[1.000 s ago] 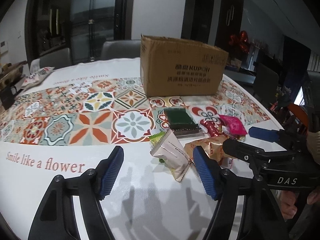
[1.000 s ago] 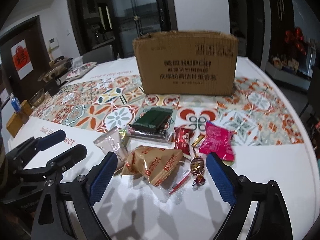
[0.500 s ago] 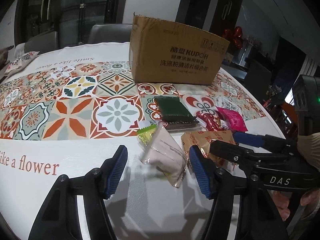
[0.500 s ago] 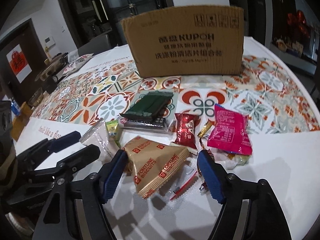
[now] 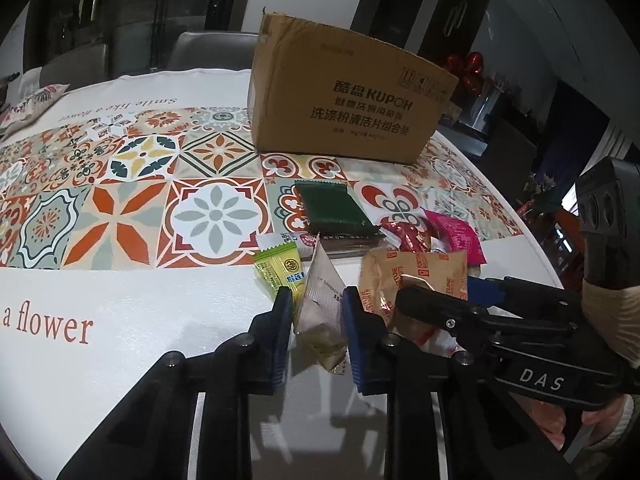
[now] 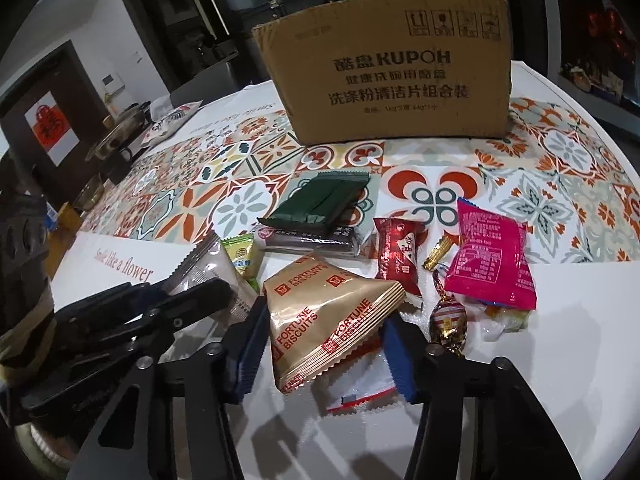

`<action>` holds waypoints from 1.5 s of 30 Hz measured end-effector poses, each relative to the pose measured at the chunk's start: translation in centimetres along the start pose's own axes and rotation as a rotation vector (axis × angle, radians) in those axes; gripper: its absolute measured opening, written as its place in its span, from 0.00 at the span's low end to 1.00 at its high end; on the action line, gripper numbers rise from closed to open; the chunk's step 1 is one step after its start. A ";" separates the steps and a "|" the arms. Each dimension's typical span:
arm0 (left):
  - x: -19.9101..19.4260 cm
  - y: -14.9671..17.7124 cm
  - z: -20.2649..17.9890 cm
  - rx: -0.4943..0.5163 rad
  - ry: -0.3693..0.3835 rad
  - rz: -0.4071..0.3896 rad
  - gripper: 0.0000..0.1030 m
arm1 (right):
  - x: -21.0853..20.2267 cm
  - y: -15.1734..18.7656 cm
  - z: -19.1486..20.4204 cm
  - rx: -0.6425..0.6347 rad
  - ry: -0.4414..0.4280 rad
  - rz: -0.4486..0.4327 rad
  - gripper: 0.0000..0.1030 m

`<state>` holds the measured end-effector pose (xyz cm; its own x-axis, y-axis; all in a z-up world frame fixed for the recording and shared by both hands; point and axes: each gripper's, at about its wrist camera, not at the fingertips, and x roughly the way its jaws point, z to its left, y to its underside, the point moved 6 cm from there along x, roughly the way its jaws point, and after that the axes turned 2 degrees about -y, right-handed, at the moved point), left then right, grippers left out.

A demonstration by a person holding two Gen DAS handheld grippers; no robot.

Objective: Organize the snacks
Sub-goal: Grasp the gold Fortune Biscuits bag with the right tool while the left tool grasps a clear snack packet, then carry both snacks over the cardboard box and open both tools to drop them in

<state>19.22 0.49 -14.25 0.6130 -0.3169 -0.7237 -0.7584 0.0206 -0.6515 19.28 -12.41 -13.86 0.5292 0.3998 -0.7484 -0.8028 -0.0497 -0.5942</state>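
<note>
With my left gripper jaws just closed on the pale sachet and my right gripper jaws on the Fortune Biscuits pack, both lying before the cardboard box, I'd lift each straight up so neighbouring wrappers stay on the desk

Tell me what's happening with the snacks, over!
Left gripper just closed on the pale snack packet. Right gripper just closed around the Fortune Biscuits pack. Cardboard box waits behind the pile. Nothing blocks it.

The right claw, jaws just closing, pinches the gold Fortune Biscuits packet on the table.
</note>
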 end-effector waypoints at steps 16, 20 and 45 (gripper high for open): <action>-2.5 -1.1 -2.1 0.033 -0.037 -0.049 0.15 | -2.6 -0.6 0.0 -0.052 0.042 -0.057 0.40; -3.3 -2.1 -2.9 0.052 -0.044 -0.075 0.15 | -3.7 -1.0 -0.2 -0.057 0.050 -0.080 0.40; -5.4 -13.9 -5.8 0.139 -0.073 -0.226 0.15 | -9.1 -11.6 -1.6 -0.144 0.135 -0.253 0.40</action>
<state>25.10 -3.57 0.04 0.7816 -0.2589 -0.5675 -0.5657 0.0891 -0.8198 24.21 -16.91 -0.61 0.7468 0.2912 -0.5979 -0.5986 -0.0974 -0.7951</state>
